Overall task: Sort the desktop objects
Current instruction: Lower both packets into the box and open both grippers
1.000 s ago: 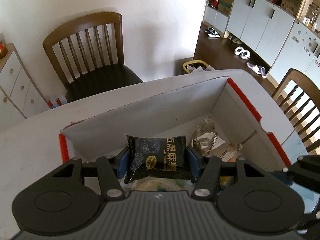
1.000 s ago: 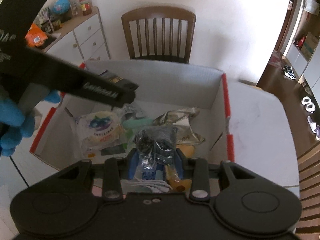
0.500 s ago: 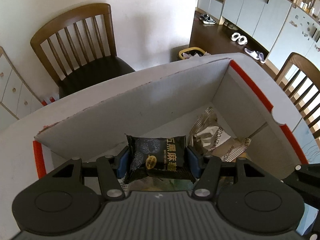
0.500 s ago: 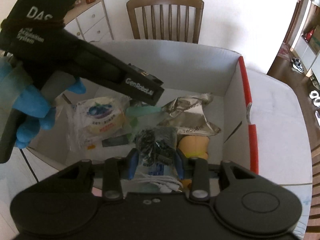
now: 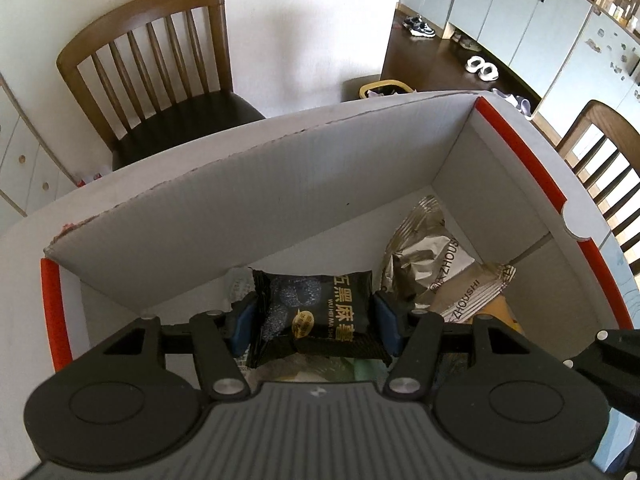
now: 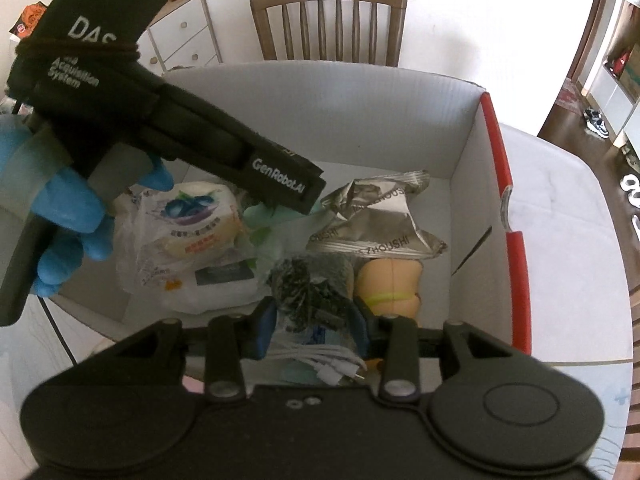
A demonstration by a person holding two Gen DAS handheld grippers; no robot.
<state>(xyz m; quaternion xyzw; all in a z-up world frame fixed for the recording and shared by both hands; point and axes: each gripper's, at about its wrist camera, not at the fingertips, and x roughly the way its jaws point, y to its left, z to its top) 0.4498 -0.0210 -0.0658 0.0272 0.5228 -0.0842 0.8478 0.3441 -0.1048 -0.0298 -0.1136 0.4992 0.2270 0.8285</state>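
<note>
My left gripper (image 5: 314,322) is shut on a black snack packet (image 5: 316,312) with gold lettering and holds it inside the white cardboard box (image 5: 248,200) with red edges. My right gripper (image 6: 310,320) is shut on a clear bag of dark pieces (image 6: 310,292) and holds it over the box's near side (image 6: 472,184). The left gripper's black body (image 6: 168,120), held by a blue-gloved hand (image 6: 68,208), reaches into the box from the left in the right wrist view.
In the box lie a silver foil packet (image 6: 372,220), a bagged blueberry bun (image 6: 192,232), a green packet (image 6: 260,216) and a yellow toy (image 6: 388,284). A white cable (image 6: 320,364) lies under my right gripper. Wooden chairs (image 5: 160,72) stand beyond the table.
Both grippers have moved forward and lower into the box with their packets still held. The left gripper's body now reaches farther across the right wrist view.
</note>
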